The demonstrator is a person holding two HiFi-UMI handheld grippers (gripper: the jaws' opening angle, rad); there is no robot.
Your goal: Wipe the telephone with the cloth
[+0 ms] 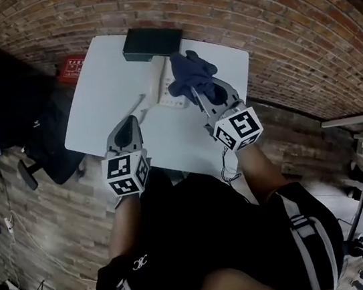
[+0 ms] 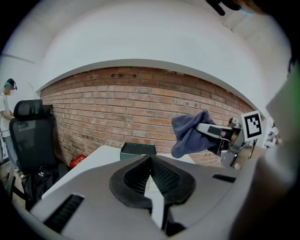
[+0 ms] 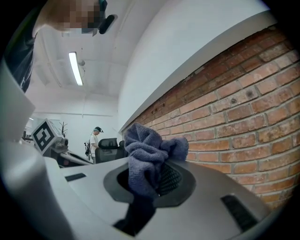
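Cloth [image 3: 147, 159] is bunched in your right claw [image 3: 157, 176], pinched between its jaws. From your head view it hangs over the white telephone [image 1: 163, 89] on the table [image 1: 106, 91]. Your left claw [image 2: 151, 164] is pressed together on nothing, near the telephone's left side. Only the head view shows the telephone. The left gripper view shows the cloth raised clear of the table.

dark blue cloth [image 1: 191, 72]. white telephone [image 1: 165, 90], white table [image 1: 103, 98]. dark green box [image 1: 151, 42]. the left gripper [image 1: 132, 120] and right gripper [image 1: 198, 95] are grey with black pads, and each has a cube patterned in black-and-white square markers. red-brown brick wall [image 1: 271, 19] with pale mortar lines. a small red item [image 1: 74, 67]. black chair [image 1: 0, 107]. the person's black top [image 1: 249, 232] has grey stripes.
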